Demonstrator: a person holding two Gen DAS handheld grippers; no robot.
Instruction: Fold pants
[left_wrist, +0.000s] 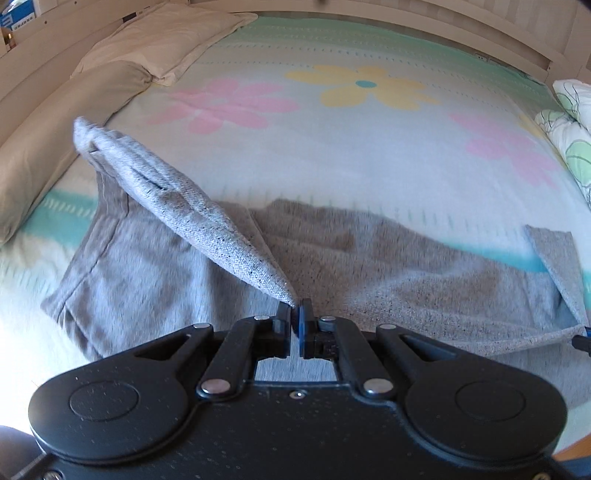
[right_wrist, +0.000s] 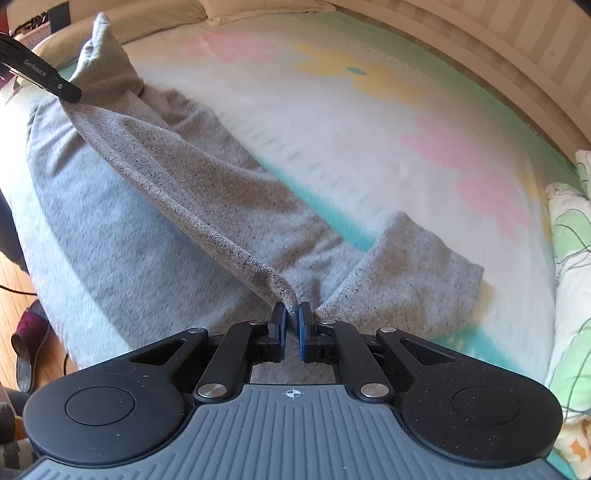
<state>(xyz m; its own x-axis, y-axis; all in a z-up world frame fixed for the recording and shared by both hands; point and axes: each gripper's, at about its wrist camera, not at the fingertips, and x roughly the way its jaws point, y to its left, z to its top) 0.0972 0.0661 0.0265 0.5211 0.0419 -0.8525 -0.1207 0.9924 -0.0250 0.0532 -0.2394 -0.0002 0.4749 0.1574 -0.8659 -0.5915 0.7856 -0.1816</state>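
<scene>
Grey speckled pants (left_wrist: 369, 266) lie across a bed with a flowered sheet. My left gripper (left_wrist: 295, 308) is shut on a pinched edge of the pants, and a taut flap (left_wrist: 192, 210) rises from its pads toward the upper left. My right gripper (right_wrist: 292, 312) is shut on the same lifted edge farther along, near the hem end (right_wrist: 424, 277). In the right wrist view the raised fabric edge (right_wrist: 177, 195) stretches from my right pads up to the left gripper (right_wrist: 72, 94) at the top left. The rest of the pants (right_wrist: 110, 240) hangs and drags on the bed below.
Beige pillows (left_wrist: 55, 133) lie at the left of the bed, a second one (left_wrist: 166, 37) behind them. A green-patterned duvet (right_wrist: 570, 258) is bunched at the right edge. A slipper (right_wrist: 29, 343) sits on the wooden floor (right_wrist: 11, 280) left of the bed. A white headboard wall (right_wrist: 498, 48) borders the far side.
</scene>
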